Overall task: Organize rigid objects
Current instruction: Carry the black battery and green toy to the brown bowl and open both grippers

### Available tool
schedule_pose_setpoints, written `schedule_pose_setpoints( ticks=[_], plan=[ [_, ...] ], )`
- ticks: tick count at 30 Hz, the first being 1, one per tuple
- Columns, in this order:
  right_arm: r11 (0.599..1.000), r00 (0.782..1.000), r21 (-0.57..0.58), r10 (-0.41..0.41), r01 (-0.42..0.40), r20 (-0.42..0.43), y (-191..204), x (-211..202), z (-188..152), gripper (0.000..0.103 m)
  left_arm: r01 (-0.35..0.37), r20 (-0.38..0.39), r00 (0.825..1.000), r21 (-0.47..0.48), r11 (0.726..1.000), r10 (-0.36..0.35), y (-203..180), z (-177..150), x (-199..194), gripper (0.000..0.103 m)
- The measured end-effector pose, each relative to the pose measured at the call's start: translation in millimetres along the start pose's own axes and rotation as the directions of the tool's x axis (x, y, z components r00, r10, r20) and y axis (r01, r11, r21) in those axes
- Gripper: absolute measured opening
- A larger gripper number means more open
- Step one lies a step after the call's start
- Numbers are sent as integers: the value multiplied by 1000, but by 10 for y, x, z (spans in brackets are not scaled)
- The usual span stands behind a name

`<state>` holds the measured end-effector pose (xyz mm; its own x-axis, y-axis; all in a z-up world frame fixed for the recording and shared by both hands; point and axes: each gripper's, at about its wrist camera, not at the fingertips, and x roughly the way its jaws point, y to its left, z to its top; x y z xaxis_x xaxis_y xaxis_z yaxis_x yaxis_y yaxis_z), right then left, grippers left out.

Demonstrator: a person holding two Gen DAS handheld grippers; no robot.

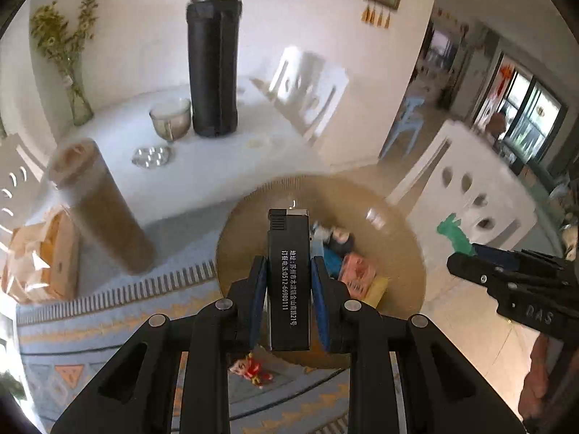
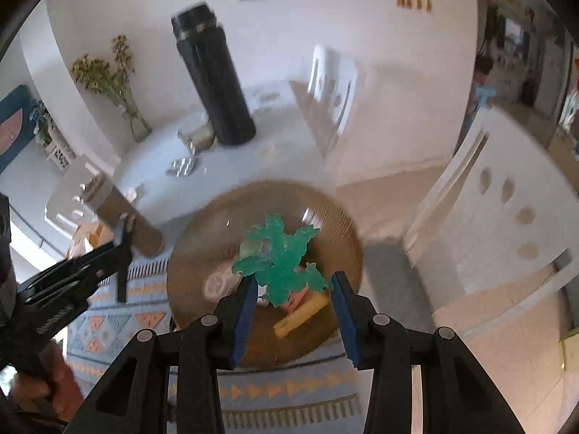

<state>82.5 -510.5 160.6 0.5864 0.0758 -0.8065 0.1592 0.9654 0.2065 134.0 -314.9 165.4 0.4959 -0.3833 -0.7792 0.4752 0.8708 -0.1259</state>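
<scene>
Far left on the white worktop (image 1: 217,166) stands a glass vase of dried yellow-green flowers (image 1: 74,83); nearer, a blurred tan cylindrical canister (image 1: 101,206); at centre far, a tall black insulated flask (image 1: 213,61). The left tool (image 1: 288,275) is clamped on an upright black rectangular lighter with white print (image 1: 288,282), above the round woven brown basket (image 1: 401,253) at the near edge. The right tool (image 2: 295,285) grips a green plastic palm-tree figure (image 2: 280,264) over that basket, where a yellow block (image 2: 300,314) lies.

The black flask (image 1: 213,54) is motion-blurred, its cap cut off at top.
</scene>
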Motion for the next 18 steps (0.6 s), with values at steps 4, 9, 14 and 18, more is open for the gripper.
schedule_pose_setpoints(
  ticks=[4,9,14,18],
  plan=[
    [1000,998,-6,17,-17,-59,15,208,-63,41,34,-51,998,-16,999,-35,-54,-89,180,21],
    [999,997,-26,28,-30,-77,85,299,-57,41,49,-64,997,1,999,-49,-113,-83,241,21],
    [997,996,-50,47,-51,-71,186,327,-61,41,24,-43,999,19,1000,-23,-109,-61,209,22],
    [998,995,-51,32,-37,-99,220,381,-77,52,-20,-20,1000,12,1000,20,-39,-103,108,44]
  ],
)
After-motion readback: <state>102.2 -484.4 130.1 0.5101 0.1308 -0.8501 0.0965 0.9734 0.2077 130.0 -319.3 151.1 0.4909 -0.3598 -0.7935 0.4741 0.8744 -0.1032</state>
